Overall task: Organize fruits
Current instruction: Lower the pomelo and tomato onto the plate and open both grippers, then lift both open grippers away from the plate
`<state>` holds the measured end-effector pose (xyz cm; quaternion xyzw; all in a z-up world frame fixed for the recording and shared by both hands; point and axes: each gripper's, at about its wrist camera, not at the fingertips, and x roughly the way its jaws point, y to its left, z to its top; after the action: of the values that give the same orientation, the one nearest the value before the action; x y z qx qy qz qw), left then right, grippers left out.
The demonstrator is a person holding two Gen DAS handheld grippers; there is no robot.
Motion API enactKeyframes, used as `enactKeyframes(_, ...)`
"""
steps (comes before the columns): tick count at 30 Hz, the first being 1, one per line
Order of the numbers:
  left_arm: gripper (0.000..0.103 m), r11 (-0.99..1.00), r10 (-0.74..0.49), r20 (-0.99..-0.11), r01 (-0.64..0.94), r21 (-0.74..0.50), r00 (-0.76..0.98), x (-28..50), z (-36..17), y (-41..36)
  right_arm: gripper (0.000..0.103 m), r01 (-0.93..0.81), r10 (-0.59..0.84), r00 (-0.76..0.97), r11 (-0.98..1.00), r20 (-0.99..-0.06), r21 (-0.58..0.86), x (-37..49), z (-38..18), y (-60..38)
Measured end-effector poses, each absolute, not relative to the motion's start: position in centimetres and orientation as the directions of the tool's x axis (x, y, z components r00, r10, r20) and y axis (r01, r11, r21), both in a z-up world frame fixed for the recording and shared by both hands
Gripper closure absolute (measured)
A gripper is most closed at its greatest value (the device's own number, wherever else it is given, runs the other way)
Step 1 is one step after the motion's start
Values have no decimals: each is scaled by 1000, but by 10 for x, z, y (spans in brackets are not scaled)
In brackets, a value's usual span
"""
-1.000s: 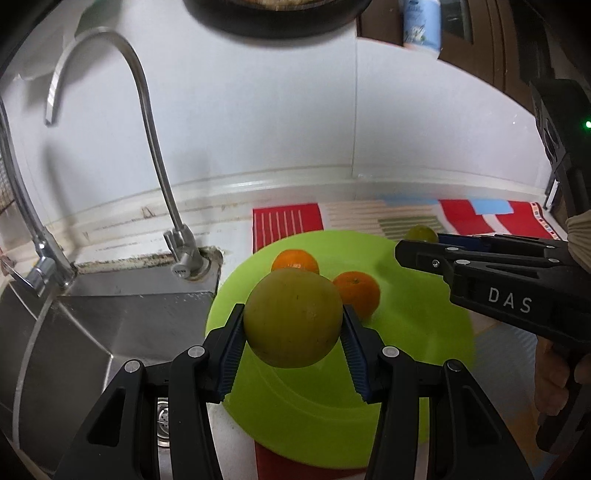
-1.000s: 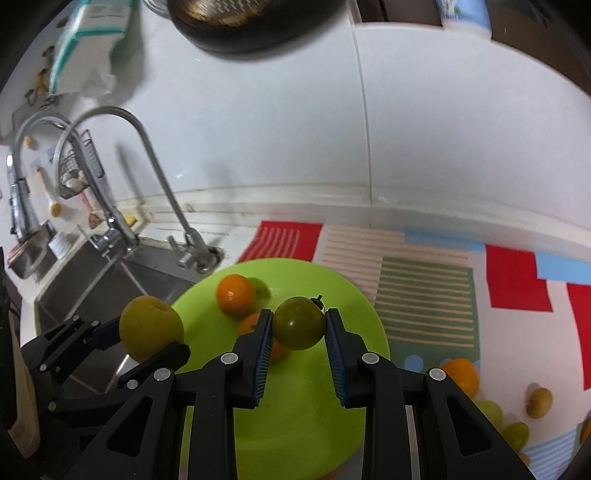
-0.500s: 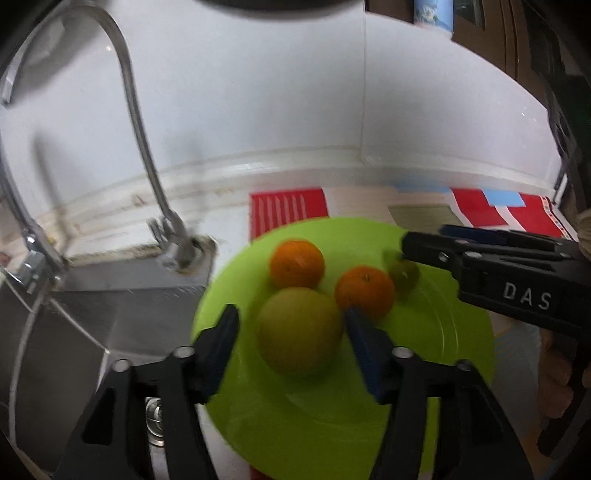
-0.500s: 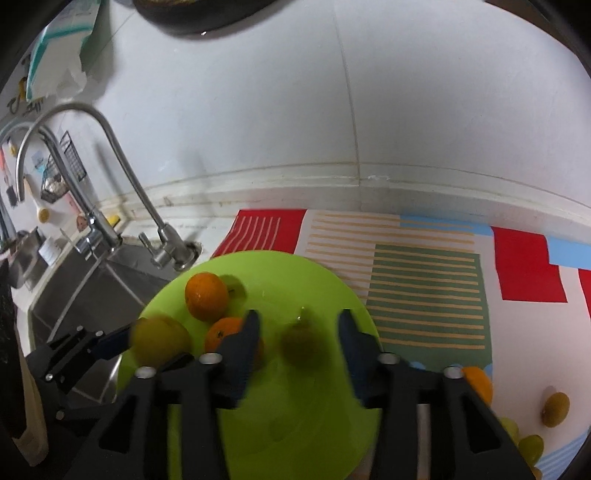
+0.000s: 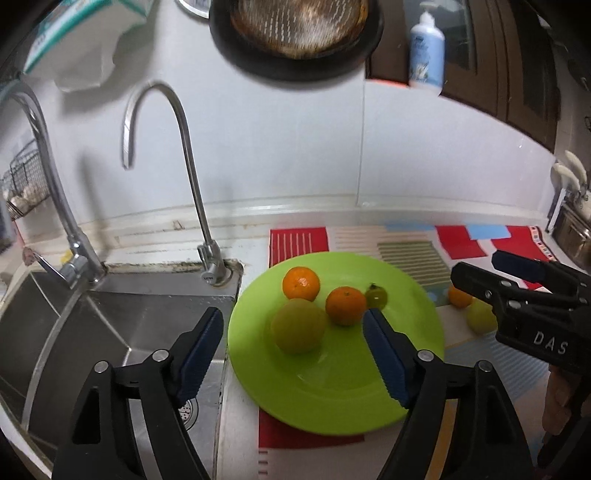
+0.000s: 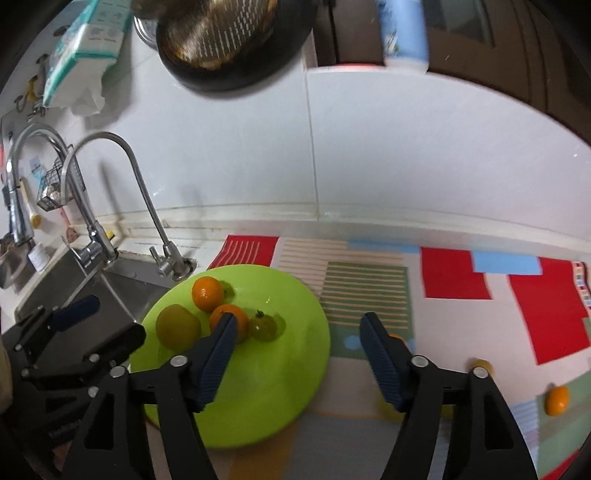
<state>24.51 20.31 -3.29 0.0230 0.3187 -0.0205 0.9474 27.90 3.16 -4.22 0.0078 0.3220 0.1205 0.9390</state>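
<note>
A lime-green plate (image 5: 343, 391) (image 6: 280, 384) lies on the patterned mat beside the sink. On it rest a large yellow-green fruit (image 5: 297, 325) (image 6: 178, 325), two oranges (image 5: 301, 283) (image 5: 345, 305) (image 6: 207, 293) and a small green tomato (image 5: 376, 296) (image 6: 263, 326). My left gripper (image 5: 293, 354) is open and empty above the plate's near-left part. My right gripper (image 6: 297, 358) is open and empty over the plate's right edge. It also shows in the left wrist view (image 5: 517, 291).
A steel sink (image 5: 92, 332) with two taps (image 5: 177, 155) lies left of the plate. Loose fruit sits on the mat to the right: an orange (image 6: 557, 400), a yellow one (image 6: 480, 365), more (image 5: 476, 314). A pan (image 5: 295, 33) and soap bottle (image 5: 426, 48) hang above.
Both grippers opened and let go of their fruit: the yellow-green fruit and the green tomato now rest on the plate. Both grippers pulled back and up.
</note>
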Motion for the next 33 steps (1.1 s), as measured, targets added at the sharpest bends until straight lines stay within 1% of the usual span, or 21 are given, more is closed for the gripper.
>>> enactKeyframes(3, 20, 998, -22, -583, 53, 36, 812, 230, -22, 199, 27, -209, 212, 784, 975, -583, 74, 259, -32, 25)
enactKeyframes(6, 17, 998, -17, -563, 52, 46, 826, 213, -13, 193, 23, -197, 198, 803, 978, -561, 64, 240, -25, 17)
enactKeyframes(17, 4, 995, -31, -491, 74, 69, 871, 160, 10, 159, 22, -141, 143, 840, 989, -523, 45, 177, -7, -23)
enactKeyframes(33, 4, 988, -102, -444, 143, 59, 890, 133, 26, 85, 22, -39, 45, 880, 999, -473, 21, 132, 12, -99)
